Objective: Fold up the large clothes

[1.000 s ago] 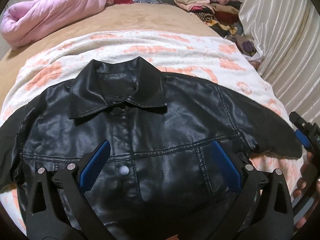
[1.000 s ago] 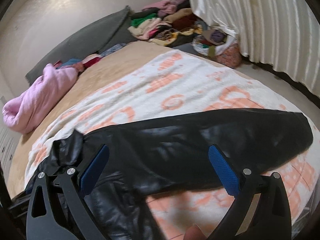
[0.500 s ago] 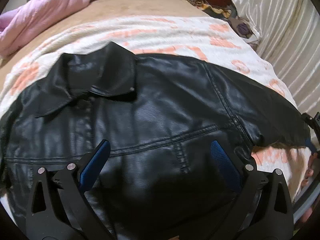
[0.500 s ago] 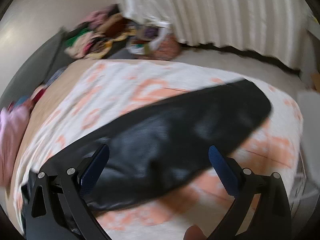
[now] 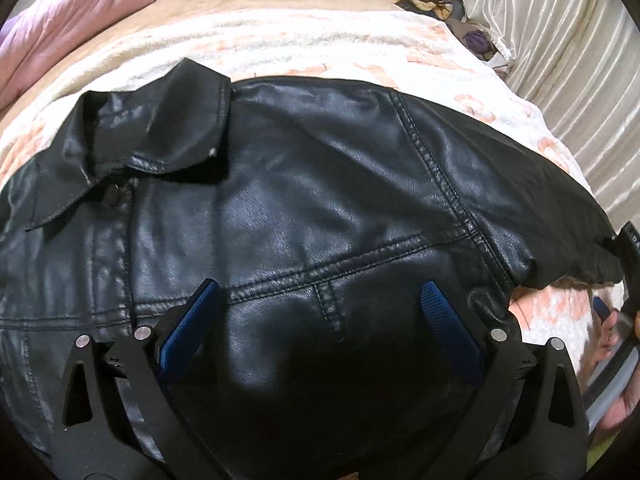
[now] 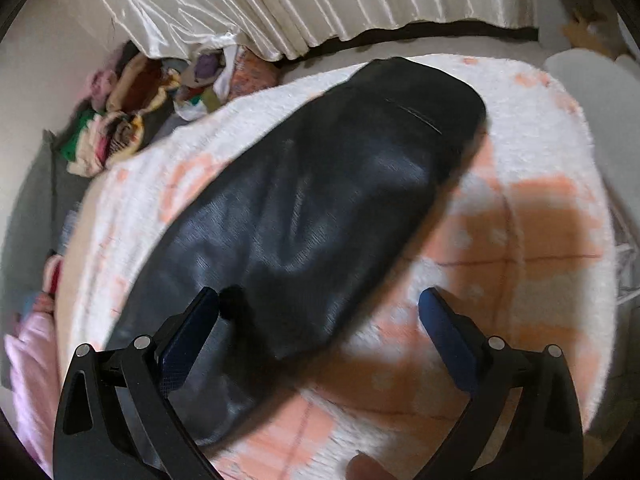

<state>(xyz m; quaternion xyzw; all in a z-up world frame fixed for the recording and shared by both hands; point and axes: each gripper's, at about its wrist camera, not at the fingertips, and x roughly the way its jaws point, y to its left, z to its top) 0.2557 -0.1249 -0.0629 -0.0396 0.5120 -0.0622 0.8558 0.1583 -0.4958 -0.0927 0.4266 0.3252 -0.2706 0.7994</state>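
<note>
A black leather jacket [image 5: 304, 200] lies spread front-up on a white and orange blanket [image 5: 320, 40], collar at the upper left. My left gripper [image 5: 320, 300] is open and empty, low over the jacket's right chest panel. The jacket's right sleeve [image 6: 320, 200] stretches flat across the blanket [image 6: 520, 240] in the right wrist view. My right gripper [image 6: 320, 300] is open and empty above the near part of that sleeve. It also shows at the right edge of the left wrist view [image 5: 628, 256], beside the sleeve's end.
A pink quilt [image 5: 68, 28] lies at the bed's far left. A heap of mixed clothes [image 6: 132, 120] sits beyond the bed by a cream curtain [image 6: 280, 4]. The bed's edge [image 6: 592, 200] is close on the right.
The left gripper has moved lower and to the right over the jacket's chest. The right gripper has swung right along the sleeve toward its cuff. Both stay open.
</note>
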